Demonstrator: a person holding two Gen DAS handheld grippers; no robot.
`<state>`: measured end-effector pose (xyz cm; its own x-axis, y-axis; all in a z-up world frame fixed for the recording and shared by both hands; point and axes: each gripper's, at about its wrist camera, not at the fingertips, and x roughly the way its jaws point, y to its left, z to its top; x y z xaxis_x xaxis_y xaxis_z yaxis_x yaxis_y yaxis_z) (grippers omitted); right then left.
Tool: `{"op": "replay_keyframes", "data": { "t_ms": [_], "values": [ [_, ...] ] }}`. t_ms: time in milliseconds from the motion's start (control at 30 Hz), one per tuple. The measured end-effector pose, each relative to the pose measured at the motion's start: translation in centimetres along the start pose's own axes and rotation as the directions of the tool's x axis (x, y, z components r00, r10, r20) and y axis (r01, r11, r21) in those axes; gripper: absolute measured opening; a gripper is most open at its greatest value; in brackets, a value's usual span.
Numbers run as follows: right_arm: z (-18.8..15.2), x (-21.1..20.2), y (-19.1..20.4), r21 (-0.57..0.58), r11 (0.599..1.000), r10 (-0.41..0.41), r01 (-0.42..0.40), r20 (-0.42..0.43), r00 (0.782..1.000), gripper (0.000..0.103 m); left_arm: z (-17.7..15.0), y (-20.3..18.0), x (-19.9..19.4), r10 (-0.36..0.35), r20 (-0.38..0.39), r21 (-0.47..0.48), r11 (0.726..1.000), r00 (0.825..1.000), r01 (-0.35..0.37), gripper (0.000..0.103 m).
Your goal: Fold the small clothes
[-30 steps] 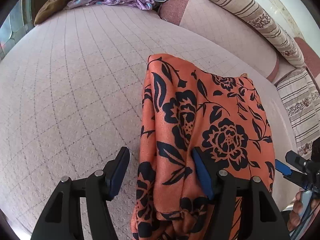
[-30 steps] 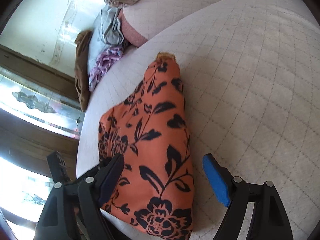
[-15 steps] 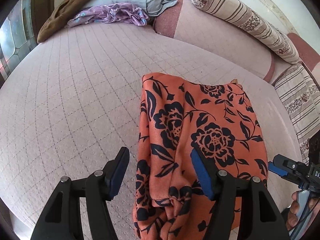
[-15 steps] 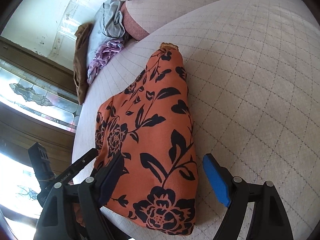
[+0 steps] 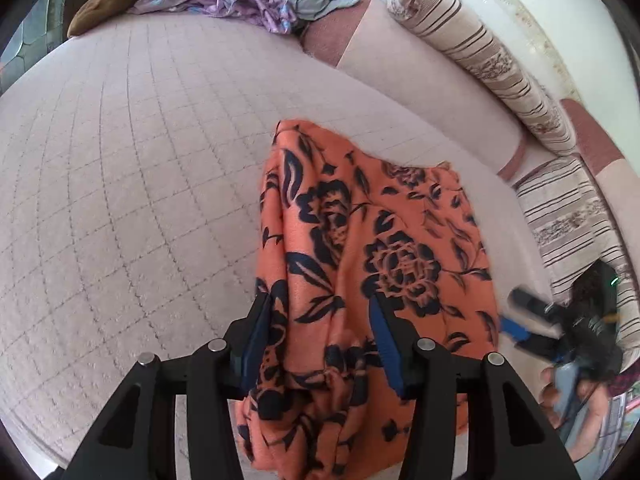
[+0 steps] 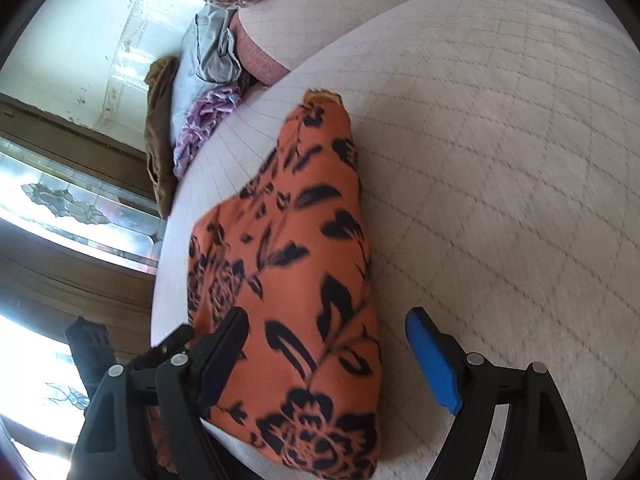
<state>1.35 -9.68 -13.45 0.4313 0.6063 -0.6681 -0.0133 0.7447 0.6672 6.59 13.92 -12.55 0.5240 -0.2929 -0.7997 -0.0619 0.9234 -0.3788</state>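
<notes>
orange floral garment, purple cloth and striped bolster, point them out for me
orange floral garment [image 5: 400, 264], left wrist view, on the large dark flower print.
purple cloth [image 5: 240, 2], left wrist view, on its crumpled middle.
striped bolster [image 5: 492, 64], left wrist view, on the middle of its length.

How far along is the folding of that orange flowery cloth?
Partly done: the orange floral garment already lies doubled into a narrower shape on the quilted bed. In hand: the left gripper is pinching its bunched near end, while the right gripper straddles it, open. Left: finishing this fold, probably then the crumpled clothes piled beyond.
</notes>
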Motion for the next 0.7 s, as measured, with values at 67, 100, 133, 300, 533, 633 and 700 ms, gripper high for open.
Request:
{"op": "replay_keyframes", "data": {
  "t_ms": [67, 100, 133, 300, 533, 633, 700],
  "values": [
    [0.8, 0.4, 0.3, 0.005, 1.000, 0.027, -0.027, 0.002, 1.000, 0.084, -0.3, 0.6, 1.9, 0.053, -0.056, 0.001, 0.999, 0.997, -0.053, 0.045],
    [1.0, 0.9, 0.3, 0.010, 0.999, 0.046, -0.046, -0.006, 0.999, 0.084, -0.3, 0.8, 1.8, 0.048, -0.044, -0.009, 0.999, 0.998, -0.048, 0.045],
    [1.2, 1.7, 0.2, 0.022, 0.998, 0.057, -0.056, -0.025, 0.998, 0.084, -0.3, 0.7, 1.5, 0.053, -0.041, -0.009, 0.999, 0.998, -0.054, 0.045],
    [0.0, 4.6, 0.4, -0.006, 1.000, 0.023, -0.024, -0.093, 0.995, 0.080, -0.9, 0.2, 1.1, 0.086, -0.021, 0.023, 0.996, 0.996, -0.086, 0.046],
    [0.2, 4.6, -0.3, 0.070, 0.995, 0.070, -0.065, -0.075, 0.995, 0.080, -0.8, -0.1, 1.2, 0.088, -0.015, 0.029, 0.996, 0.996, -0.088, 0.047],
    [0.2, 4.9, 0.0, 0.057, 0.997, 0.057, -0.053, -0.072, 0.996, 0.081, -0.8, 0.2, 1.2, 0.086, -0.013, 0.029, 0.996, 0.996, -0.086, 0.047],
    [0.2, 5.1, 0.0, 0.040, 0.998, 0.056, -0.053, -0.069, 0.996, 0.084, -0.9, 0.2, 1.1, 0.084, -0.012, 0.031, 0.996, 0.996, -0.084, 0.047]
  ]
}}
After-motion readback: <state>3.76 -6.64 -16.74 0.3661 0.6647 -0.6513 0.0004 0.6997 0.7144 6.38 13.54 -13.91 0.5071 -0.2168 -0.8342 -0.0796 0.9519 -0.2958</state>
